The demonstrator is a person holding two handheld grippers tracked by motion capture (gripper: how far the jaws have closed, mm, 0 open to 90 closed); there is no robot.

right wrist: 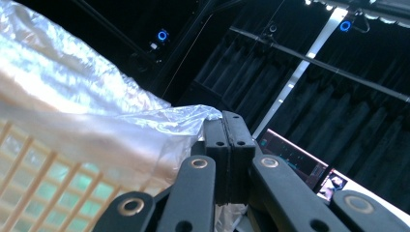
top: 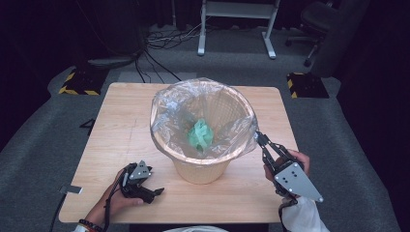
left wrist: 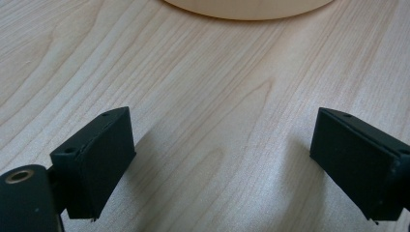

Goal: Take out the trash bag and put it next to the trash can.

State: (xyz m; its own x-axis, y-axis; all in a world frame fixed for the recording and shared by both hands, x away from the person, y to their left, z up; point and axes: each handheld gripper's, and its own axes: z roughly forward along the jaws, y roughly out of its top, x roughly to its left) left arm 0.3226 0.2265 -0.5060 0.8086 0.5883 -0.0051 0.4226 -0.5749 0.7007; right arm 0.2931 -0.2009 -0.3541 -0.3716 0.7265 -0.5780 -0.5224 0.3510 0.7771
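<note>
A pale wicker wastebasket (top: 200,166) stands mid-table, lined with a clear plastic bag (top: 169,113) folded over its rim. Crumpled green paper (top: 200,134) lies inside. At the basket's right side my right gripper (top: 261,139) is shut on the bag's edge; in the right gripper view its jaws are pressed together with the clear film (right wrist: 159,125) caught between them, next to the lattice wall (right wrist: 53,188). My left gripper (top: 155,193) rests on the table in front of the basket to the left, open, nothing between its pads (left wrist: 104,159), the basket's base (left wrist: 246,7) ahead.
The wooden table (top: 121,145) has bare room left of and behind the basket. A person's hands hold both grippers at the near edge. Beyond the table are a grey floor, cables, a white frame (top: 237,19) and an office chair (top: 321,24).
</note>
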